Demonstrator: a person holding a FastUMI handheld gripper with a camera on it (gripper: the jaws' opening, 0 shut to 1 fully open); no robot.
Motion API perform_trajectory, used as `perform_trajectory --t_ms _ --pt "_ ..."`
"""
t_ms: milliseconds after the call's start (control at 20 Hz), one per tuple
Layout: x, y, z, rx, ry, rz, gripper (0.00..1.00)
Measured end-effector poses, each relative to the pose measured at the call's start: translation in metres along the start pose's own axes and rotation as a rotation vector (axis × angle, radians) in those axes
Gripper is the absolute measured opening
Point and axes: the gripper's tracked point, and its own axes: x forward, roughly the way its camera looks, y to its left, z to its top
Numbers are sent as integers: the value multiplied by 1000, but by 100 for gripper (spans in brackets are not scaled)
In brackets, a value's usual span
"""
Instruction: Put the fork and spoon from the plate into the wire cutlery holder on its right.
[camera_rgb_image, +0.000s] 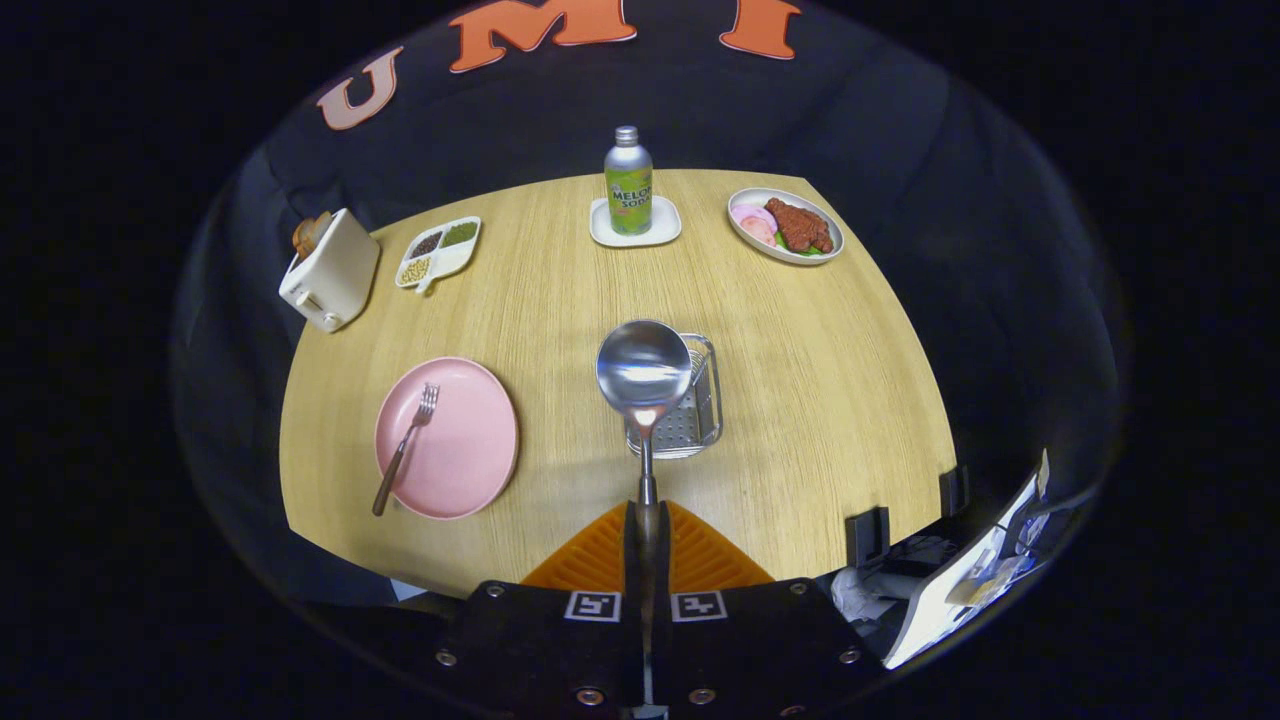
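tongs clamping spoon, handle hidden

Wooden table: pink plate, wire holder, toaster, coaster.

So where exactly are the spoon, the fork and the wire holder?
spoon (643, 372), gripper view, middle of its bowl; tongs (647, 530) shut on its handle.
fork (404, 450), gripper view, mid-handle, on the pink plate (470, 450).
wire cutlery holder (700, 420), gripper view, right wall.
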Motion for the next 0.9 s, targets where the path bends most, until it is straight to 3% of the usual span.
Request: perform_trajectory --t_ms 650,900 --pt "44 -17 4 -190 309 23 4" --pt "56 -21 14 -209 383 30 5"
